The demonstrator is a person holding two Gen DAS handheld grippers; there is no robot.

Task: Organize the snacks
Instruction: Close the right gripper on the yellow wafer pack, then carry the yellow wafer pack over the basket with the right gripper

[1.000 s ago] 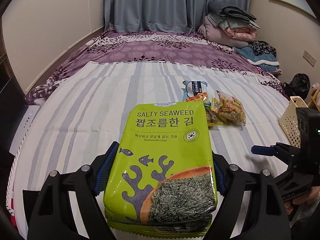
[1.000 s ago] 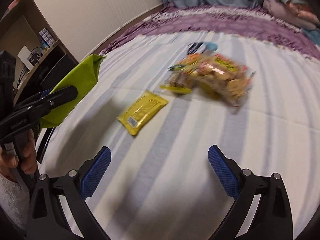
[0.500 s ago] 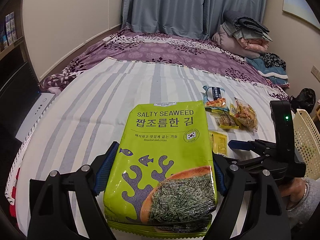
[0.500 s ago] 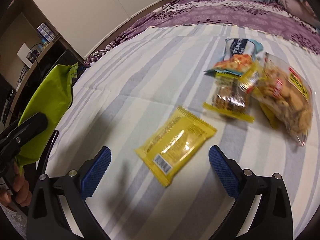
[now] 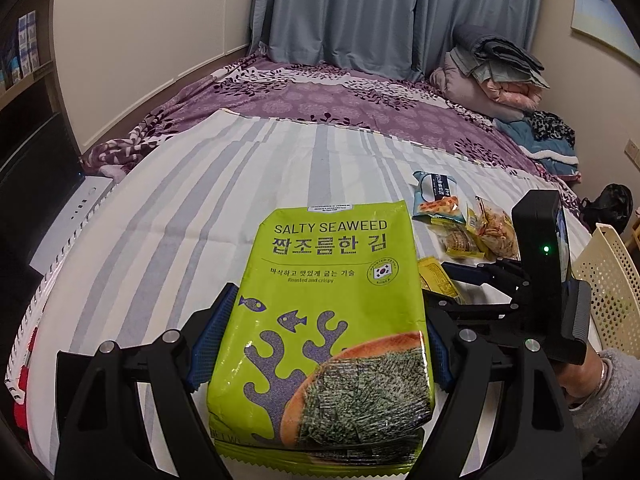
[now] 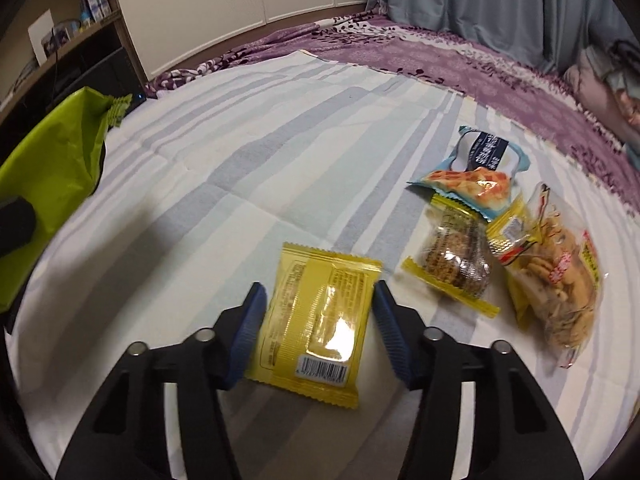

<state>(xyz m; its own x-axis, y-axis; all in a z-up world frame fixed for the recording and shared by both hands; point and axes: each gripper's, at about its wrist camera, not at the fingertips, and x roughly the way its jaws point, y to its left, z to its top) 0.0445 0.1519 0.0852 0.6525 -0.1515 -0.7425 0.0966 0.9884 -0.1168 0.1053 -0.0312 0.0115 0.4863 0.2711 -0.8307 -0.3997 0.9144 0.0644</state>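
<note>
The left gripper is clamped on the sides of the green seaweed bag, held above the striped sheet. The right gripper is closing its jaws around the yellow packet, its pads touching the packet's edges. The other snack packets lie just right of the yellow packet.

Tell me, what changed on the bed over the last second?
The right gripper moved in over the yellow packet, and its jaws are closing with the packet between them. The left gripper kept its hold on the seaweed bag; the other snacks lay as before.
</note>
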